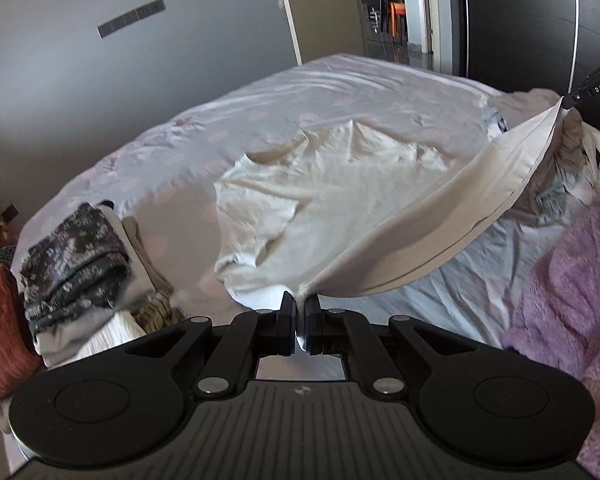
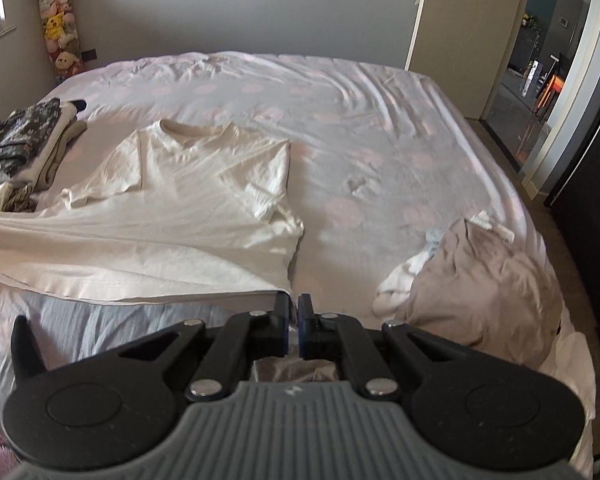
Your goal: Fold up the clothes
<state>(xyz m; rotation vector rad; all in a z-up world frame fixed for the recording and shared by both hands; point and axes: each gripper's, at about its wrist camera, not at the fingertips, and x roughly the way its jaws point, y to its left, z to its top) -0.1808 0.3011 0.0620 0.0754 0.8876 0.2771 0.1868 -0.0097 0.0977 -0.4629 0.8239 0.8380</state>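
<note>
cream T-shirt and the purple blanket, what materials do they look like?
T-shirt: thin matte knit, probably cotton; it creases finely and drapes limp from the hem. Purple blanket: fluffy fleece or plush, likely synthetic; its pile looks tufted and fuzzy.

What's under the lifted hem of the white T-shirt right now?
Under the raised hem of the white T-shirt, a pale blue sheet shows on the bed. Whatever lies beneath the shirt's flat upper part is covered.

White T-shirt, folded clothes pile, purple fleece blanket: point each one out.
White T-shirt [image 2: 188,168]: right wrist view, on its chest.
Folded clothes pile [image 1: 76,252]: left wrist view, on the dark floral top piece.
Purple fleece blanket [image 1: 572,280]: left wrist view, on its fuzzy surface.
</note>
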